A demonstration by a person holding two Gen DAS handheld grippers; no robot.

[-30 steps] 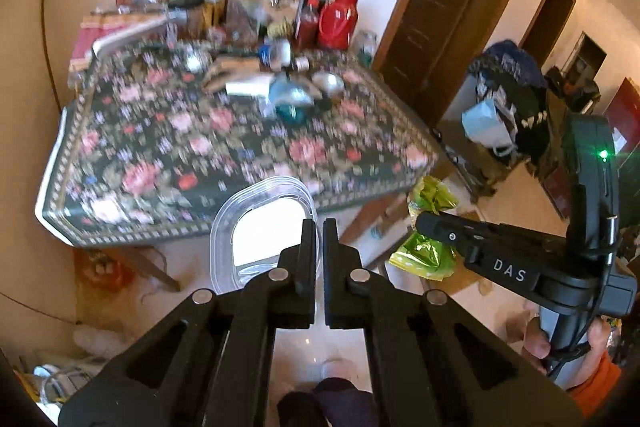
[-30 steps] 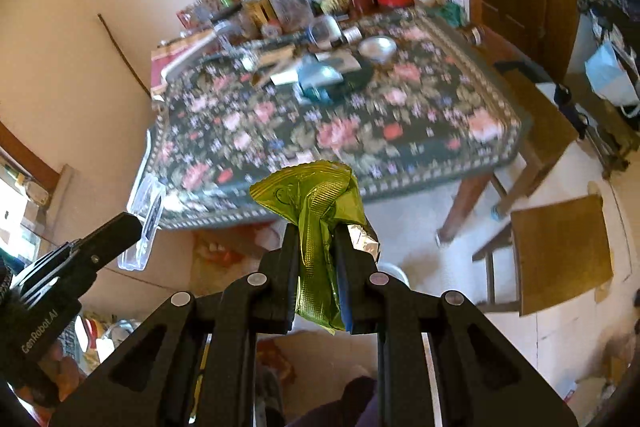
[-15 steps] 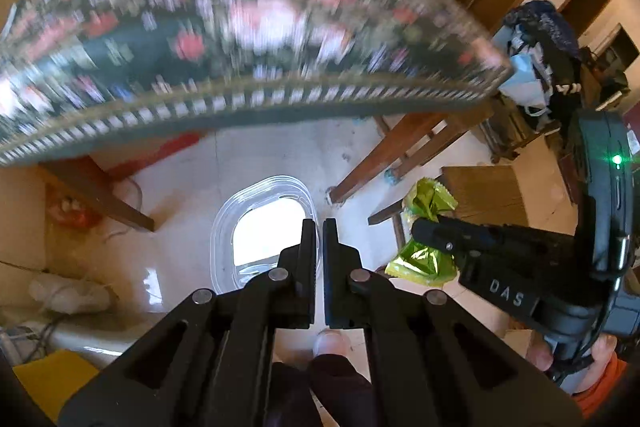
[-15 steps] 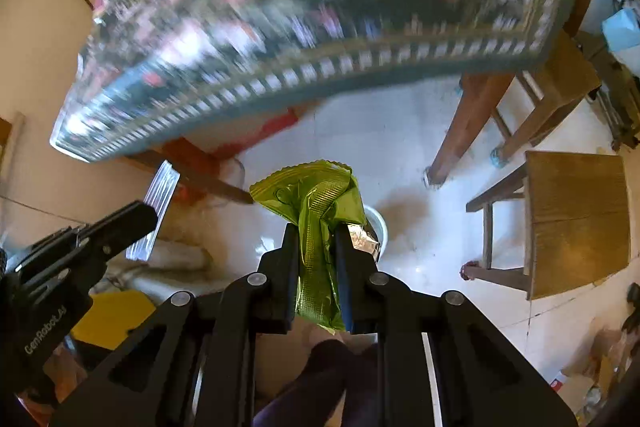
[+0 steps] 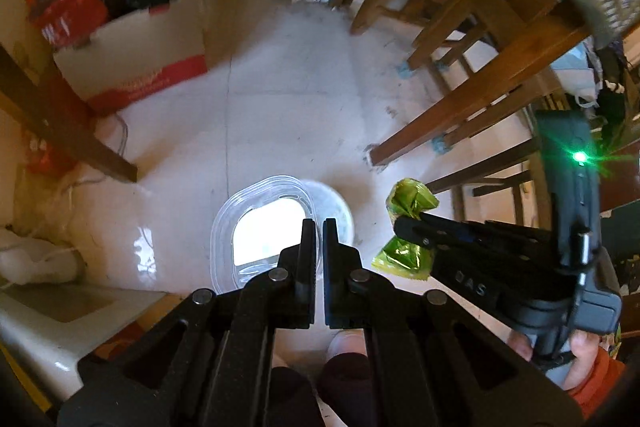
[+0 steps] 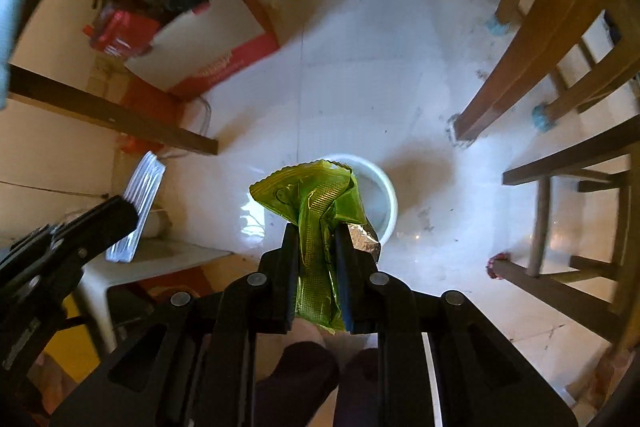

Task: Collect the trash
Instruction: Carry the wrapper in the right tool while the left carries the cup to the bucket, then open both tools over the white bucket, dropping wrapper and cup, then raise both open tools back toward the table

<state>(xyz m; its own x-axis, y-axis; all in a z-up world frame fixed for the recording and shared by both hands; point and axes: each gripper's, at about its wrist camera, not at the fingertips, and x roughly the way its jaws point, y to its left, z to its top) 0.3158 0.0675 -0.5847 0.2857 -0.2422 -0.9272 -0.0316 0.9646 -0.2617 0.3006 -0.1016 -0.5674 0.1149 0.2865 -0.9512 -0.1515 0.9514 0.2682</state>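
My left gripper (image 5: 319, 227) is shut on the rim of a clear plastic container lid (image 5: 256, 231) and holds it above the floor. My right gripper (image 6: 317, 233) is shut on a crumpled green foil wrapper (image 6: 316, 199); the wrapper also shows in the left wrist view (image 5: 408, 203). A white round bin (image 6: 384, 195) stands on the tiled floor straight below both grippers, partly hidden by the wrapper and, in the left wrist view (image 5: 340, 207), by the lid. The lid shows edge-on in the right wrist view (image 6: 140, 207).
Wooden table legs (image 5: 460, 115) and chair legs (image 6: 540, 227) stand to the right. A cardboard box (image 5: 132, 47) full of items sits at the far left under the table. A white appliance (image 5: 48, 319) is at lower left. The person's feet (image 6: 312, 367) are below.
Both grippers have tilted down from the flowered table top to the floor under it. The white bin has come into view below them. Each gripper keeps its hold.
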